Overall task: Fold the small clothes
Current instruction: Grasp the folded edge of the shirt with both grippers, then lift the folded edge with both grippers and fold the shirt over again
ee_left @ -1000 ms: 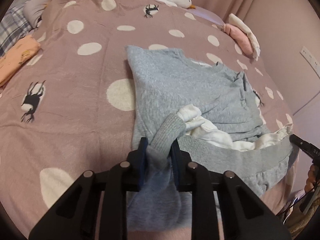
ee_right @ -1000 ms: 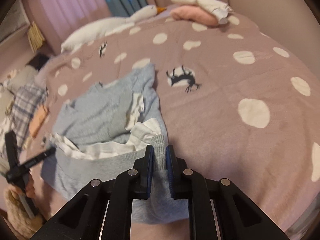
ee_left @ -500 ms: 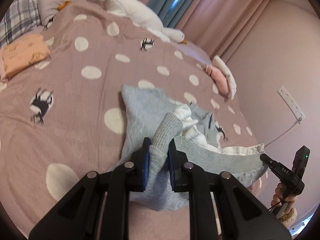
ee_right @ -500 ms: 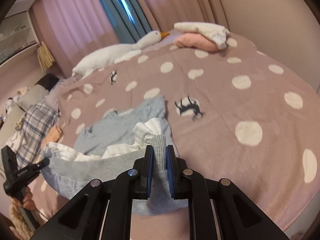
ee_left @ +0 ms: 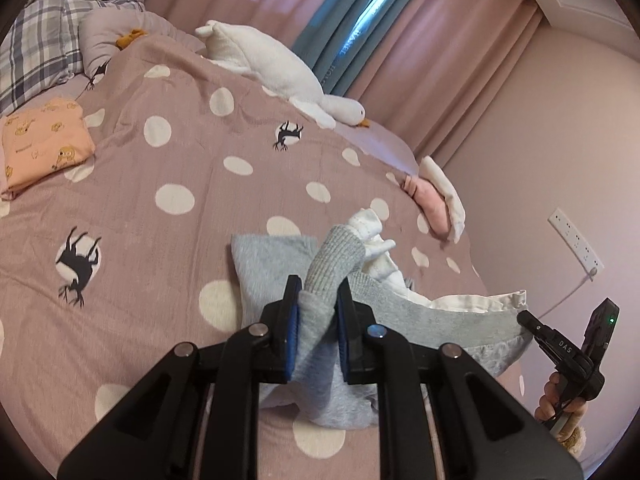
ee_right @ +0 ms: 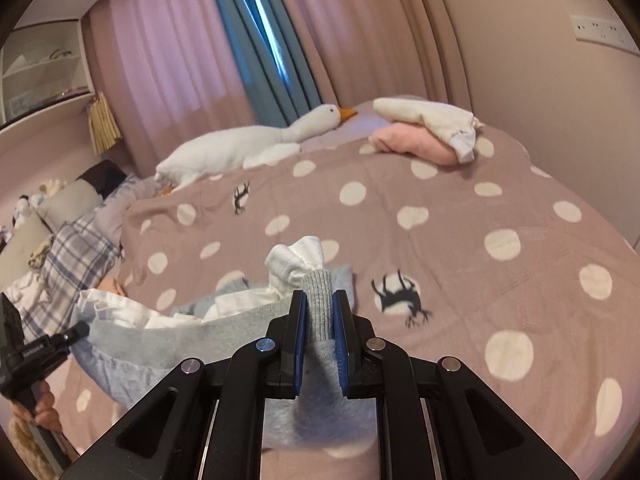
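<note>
On the polka-dot bedspread (ee_left: 168, 168), the grey sweater (ee_left: 400, 312) is clamped by left gripper (ee_left: 316, 312) and right gripper (ee_right: 320, 316); cuffs should be carried forward level, hem kept taut.

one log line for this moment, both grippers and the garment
left gripper: shut on grey sweatshirt cuff | right gripper: shut on other cuff | hem slung between them above bedspread | white lining showing

Open bedspread (ee_right: 460, 208) lies ahead; goose toy (ee_right: 240, 148) and folded clothes (ee_right: 424, 136) line its far edge.
</note>
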`<state>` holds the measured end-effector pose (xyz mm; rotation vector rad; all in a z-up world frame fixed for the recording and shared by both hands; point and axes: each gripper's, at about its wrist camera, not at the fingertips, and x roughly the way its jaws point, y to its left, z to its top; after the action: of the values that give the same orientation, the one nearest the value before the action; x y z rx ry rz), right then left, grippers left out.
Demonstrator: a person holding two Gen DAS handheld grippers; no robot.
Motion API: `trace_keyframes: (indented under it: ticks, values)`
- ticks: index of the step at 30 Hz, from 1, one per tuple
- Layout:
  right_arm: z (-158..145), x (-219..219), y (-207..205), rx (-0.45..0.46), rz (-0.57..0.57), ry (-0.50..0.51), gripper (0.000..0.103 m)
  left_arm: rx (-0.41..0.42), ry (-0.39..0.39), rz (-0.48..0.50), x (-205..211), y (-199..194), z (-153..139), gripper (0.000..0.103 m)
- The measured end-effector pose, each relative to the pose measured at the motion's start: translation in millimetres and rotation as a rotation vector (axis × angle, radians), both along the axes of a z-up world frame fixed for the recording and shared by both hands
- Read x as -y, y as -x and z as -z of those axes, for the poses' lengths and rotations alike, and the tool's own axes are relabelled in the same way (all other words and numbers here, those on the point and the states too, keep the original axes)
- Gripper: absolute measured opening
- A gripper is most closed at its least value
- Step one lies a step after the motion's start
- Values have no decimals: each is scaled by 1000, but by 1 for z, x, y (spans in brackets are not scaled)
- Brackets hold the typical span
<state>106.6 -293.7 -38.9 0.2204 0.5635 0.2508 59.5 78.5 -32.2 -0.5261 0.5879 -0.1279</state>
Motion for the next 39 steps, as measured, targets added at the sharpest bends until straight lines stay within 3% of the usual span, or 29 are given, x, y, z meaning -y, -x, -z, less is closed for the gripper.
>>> trace_keyframes:
  ticks: [12, 24, 39]
  values:
    - [-16, -13, -46, 27, 4, 10, 14, -24, 21, -21, -11, -53, -10, 15]
    - [-10, -30, -108, -30, 19, 52, 14, -122, 36, -37, -23, -116, 12, 15]
    - [55, -45, -191, -240, 63, 134, 13, -306, 14, -83, -37, -185, 76, 15]
